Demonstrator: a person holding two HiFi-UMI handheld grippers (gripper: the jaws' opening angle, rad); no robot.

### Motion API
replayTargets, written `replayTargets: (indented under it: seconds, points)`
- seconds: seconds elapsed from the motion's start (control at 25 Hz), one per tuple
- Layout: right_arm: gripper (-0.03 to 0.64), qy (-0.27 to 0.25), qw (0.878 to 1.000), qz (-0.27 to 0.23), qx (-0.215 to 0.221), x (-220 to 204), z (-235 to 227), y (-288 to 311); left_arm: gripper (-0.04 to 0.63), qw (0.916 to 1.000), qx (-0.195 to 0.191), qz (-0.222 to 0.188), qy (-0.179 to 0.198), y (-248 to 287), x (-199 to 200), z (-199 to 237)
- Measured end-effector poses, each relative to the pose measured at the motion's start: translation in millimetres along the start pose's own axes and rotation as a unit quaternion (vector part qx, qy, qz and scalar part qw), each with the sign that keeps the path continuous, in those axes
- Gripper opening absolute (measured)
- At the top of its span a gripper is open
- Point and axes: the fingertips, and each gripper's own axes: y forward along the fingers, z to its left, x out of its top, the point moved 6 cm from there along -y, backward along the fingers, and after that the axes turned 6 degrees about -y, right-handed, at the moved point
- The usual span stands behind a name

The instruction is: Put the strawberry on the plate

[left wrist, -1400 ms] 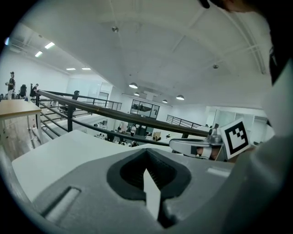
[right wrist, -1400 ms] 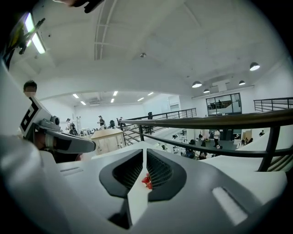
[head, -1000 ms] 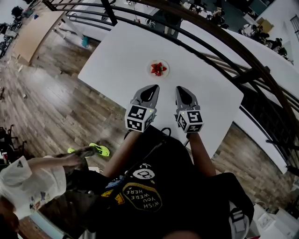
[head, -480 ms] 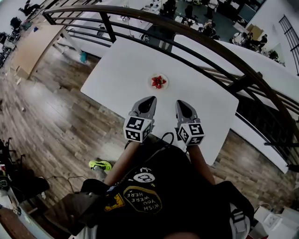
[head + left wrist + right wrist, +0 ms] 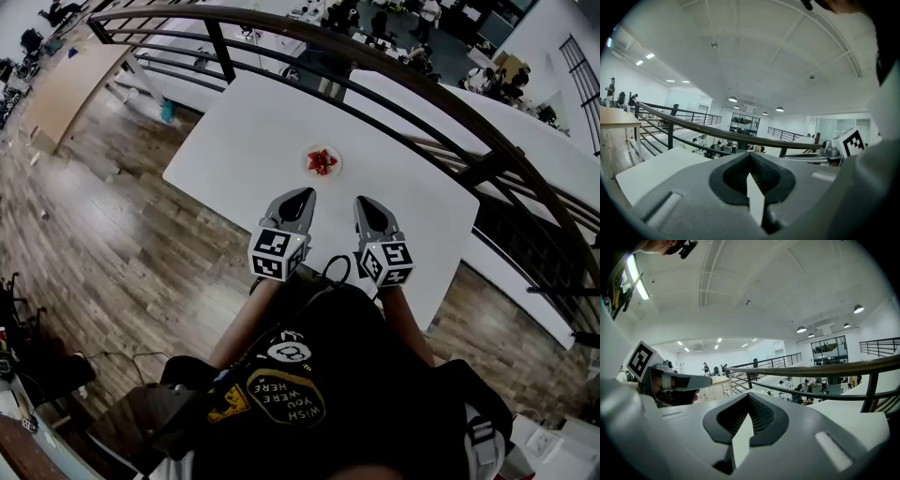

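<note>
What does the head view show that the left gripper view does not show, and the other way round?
Only the head view: the strawberry on the plate, and the wooden floor. Only the left gripper view: the jaws of the left gripper together, nothing between them, and ceiling lamps. Both: the white table, the dark railing, the right gripper.

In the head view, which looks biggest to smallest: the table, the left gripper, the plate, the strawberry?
Largest first: table, left gripper, plate, strawberry. The gripper is nearer the camera, so its real size against the plate is unsure.
</note>
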Motion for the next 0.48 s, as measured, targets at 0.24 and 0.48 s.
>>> replayTargets:
  seconds: [0.24, 0.48]
  points:
    - [0.005, -0.002, 1.000, -0.002, 0.003, 5.2, 0.9, -0.9, 0.003, 1.0000, -0.006, 0.002, -0.002, 1.9, -0.7, -3.6]
    - [0.005, 0.000, 1.000, -0.003, 0.006, -0.2, 6.6, -5.1, 0.003, 0.9999, -0.014, 0.003, 0.002, -1.4, -7.7, -4.7]
